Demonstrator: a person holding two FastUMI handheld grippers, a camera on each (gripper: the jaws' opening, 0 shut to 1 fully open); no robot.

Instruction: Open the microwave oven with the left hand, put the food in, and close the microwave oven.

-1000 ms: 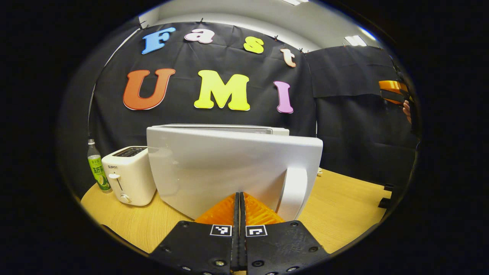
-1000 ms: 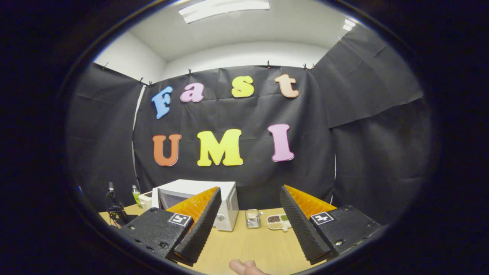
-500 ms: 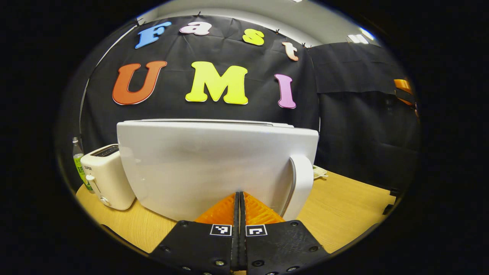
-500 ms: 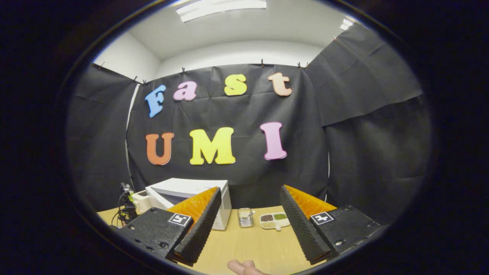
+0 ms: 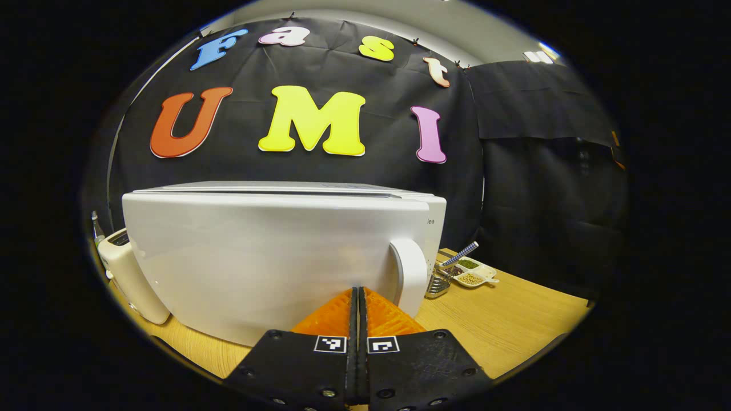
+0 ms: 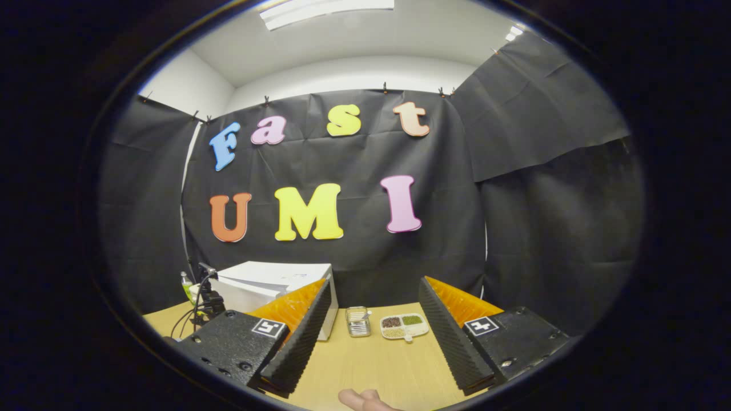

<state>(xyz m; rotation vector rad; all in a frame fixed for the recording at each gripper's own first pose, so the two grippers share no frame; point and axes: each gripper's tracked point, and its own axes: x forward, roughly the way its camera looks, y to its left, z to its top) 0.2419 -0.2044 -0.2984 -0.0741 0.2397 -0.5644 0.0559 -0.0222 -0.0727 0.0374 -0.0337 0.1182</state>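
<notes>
Now microwave door [image 5: 257,257] swung nearly shut vs 1 s ago; left claw [image 5: 358,297] closed empty, right claw [image 6: 374,308] wide open.

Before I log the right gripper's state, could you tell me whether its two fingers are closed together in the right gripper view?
No, the right gripper is open: its fingers stand wide apart with bare table between them.

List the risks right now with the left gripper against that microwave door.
1. The left gripper is shut and pressed flat against the microwave door, not around the handle; it may slip.
2. A hard shove could slide the microwave toward the toaster.
3. The food tray sits on the table, so closing now may skip loading.
</notes>
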